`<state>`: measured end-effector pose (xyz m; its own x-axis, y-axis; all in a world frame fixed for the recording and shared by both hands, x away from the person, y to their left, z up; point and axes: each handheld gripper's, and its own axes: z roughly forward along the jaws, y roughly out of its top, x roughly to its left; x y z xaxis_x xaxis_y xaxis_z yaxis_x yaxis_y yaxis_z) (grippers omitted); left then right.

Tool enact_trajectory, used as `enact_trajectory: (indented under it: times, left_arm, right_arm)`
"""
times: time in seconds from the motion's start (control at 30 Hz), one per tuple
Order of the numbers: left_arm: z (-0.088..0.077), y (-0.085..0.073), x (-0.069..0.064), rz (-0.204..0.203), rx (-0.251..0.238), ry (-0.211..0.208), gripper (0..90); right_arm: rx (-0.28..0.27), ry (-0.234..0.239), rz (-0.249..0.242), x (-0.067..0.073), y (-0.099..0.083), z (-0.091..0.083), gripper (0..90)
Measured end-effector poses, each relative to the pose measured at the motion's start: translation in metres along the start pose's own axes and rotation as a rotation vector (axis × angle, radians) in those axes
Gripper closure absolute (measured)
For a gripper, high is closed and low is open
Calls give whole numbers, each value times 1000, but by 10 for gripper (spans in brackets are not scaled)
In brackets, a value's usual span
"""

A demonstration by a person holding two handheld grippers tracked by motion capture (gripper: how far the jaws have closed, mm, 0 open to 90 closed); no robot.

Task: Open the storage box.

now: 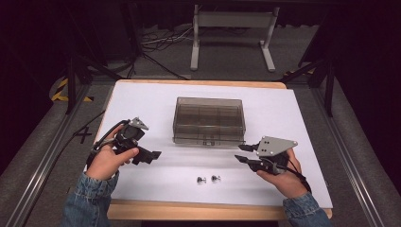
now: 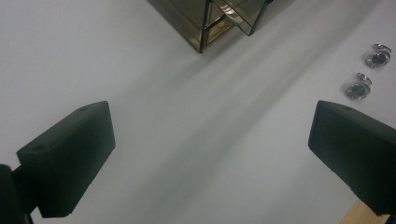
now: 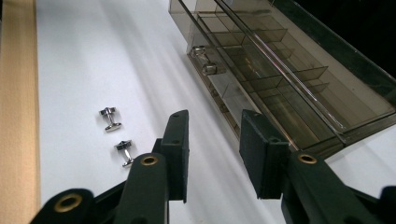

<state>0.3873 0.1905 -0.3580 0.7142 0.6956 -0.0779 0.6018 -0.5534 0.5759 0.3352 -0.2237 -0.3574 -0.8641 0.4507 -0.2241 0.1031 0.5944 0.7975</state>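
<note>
Cufflinks, two small silver ones with dark faces (image 1: 202, 179) (image 1: 215, 178), lie side by side on the white desk (image 1: 142, 101), just in front of the smoky transparent plastic compartment box (image 1: 209, 120) and apart from it. The right tongs (image 1: 241, 153) hover beside the box's front right corner, spread partway with nothing between the pads, well clear of the cufflinks. The left tongs (image 1: 155, 155) stand off the box's front left corner, spread wide and empty. The right gripper view looks through the box wall to its inner dividers (image 3: 275, 70) and a small metal clasp (image 3: 204, 60) on the front, detail that the high view blurs. The left gripper view catches one box corner (image 2: 205, 28) and both cufflinks (image 2: 358, 87) (image 2: 378, 56) beyond it.
</note>
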Motion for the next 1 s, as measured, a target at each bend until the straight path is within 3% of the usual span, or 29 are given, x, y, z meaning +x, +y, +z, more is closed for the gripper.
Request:
enact_trajectory:
  times: [0.13, 0.33, 0.4, 0.43, 0.6, 0.87, 1.0]
  left_arm:
    - [-1, -1, 0, -6, -1, -1, 15]
    - [-3, -1, -1, 2, -3, 4, 15]
    - [-3, -1, -1, -2, -4, 0, 15]
    - [-3, -2, -1, 0, -4, 3, 15]
    - [-3, -2, 1, -7, -3, 1, 15]
    - [-4, -3, 2, -11, -6, 4, 15]
    - [-3, -3, 2, -12, -5, 0, 15]
  right_arm:
    - [5, 32, 32, -5, 5, -4, 655]
    - [21, 48, 35, -10, 13, -3, 659]
    - [47, 107, 45, -15, 18, 0, 665]
    - [62, 115, 44, -17, 21, 1, 663]
    - [104, 107, 28, -25, 30, 3, 655]
    - [136, 118, 81, -43, 36, 5, 649]
    - [139, 126, 83, -50, 40, 6, 632]
